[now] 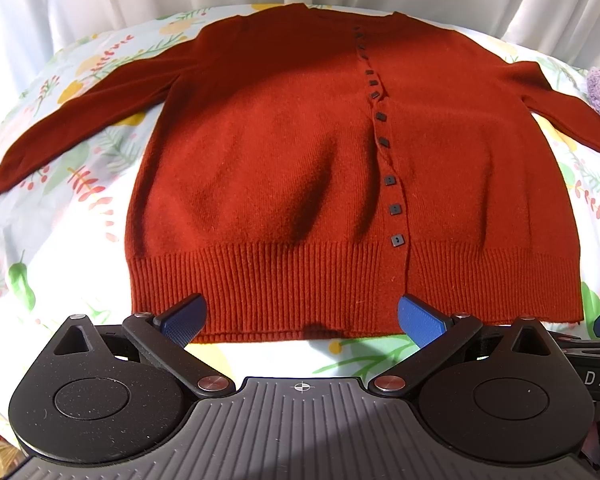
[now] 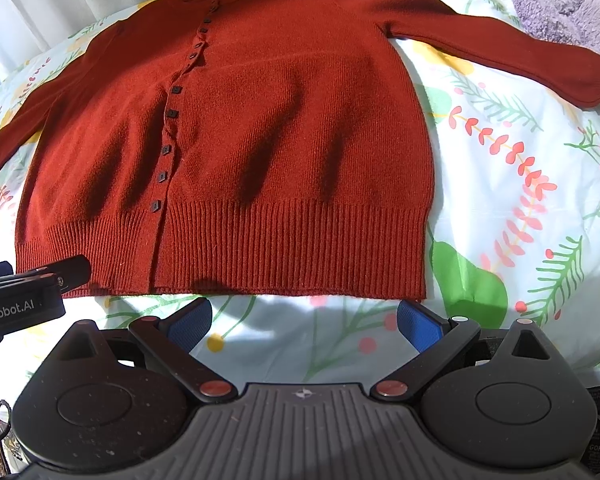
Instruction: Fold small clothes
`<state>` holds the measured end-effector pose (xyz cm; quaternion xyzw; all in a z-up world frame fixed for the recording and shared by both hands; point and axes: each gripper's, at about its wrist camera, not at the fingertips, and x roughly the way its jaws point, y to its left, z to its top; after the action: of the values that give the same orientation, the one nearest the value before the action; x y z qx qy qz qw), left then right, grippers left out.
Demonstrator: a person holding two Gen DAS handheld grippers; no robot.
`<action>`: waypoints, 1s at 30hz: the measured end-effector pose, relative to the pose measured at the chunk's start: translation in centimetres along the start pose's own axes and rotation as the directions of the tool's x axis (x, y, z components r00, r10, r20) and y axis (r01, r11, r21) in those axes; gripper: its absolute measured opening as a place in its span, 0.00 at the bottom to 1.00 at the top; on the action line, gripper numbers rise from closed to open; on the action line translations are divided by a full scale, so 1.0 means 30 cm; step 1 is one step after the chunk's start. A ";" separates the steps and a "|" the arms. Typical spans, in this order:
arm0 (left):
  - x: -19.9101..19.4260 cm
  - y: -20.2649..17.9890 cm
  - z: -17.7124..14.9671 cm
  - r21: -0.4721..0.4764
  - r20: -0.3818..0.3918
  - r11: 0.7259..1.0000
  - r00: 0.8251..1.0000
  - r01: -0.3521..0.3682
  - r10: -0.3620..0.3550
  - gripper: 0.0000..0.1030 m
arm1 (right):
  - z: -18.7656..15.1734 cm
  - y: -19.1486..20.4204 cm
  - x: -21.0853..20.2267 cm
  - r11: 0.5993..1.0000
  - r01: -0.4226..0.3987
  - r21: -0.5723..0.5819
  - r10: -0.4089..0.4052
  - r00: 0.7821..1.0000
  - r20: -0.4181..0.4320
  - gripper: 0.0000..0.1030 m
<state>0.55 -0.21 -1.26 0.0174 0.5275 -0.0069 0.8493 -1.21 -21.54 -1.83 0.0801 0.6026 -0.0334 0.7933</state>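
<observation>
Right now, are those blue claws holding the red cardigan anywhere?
No. Both the left gripper and right gripper are open, near the cardigan's ribbed hem, gripping nothing.

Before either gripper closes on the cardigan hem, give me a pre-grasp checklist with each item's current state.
1. Cardigan lies flat, front up: ok.
2. Buttons fastened along the placket: ok as far as visible.
3. Both sleeves spread outward, not under the body: ok.
4. Left gripper open, hem between its fingers: ok.
5. Right gripper open but short of the hem corner: not ok.
6. Purple plush toy touching the sleeve: cannot tell.
</observation>
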 end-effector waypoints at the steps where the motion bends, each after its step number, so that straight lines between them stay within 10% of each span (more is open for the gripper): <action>1: 0.000 0.000 0.001 0.000 0.000 1.000 1.000 0.000 0.000 1.00 | 0.001 -0.002 0.001 1.000 0.000 0.000 0.000 1.000 -0.001 0.96; 30: 0.038 -0.017 0.030 0.008 -0.048 1.000 0.999 0.006 -0.005 1.00 | 0.029 -0.039 0.032 0.999 -0.025 0.022 0.026 0.999 -0.027 0.96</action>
<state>1.86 -0.75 -1.90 0.0196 0.5477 -0.0111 0.8364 -0.31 -22.80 -2.62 0.0968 0.6118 -0.0287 0.7845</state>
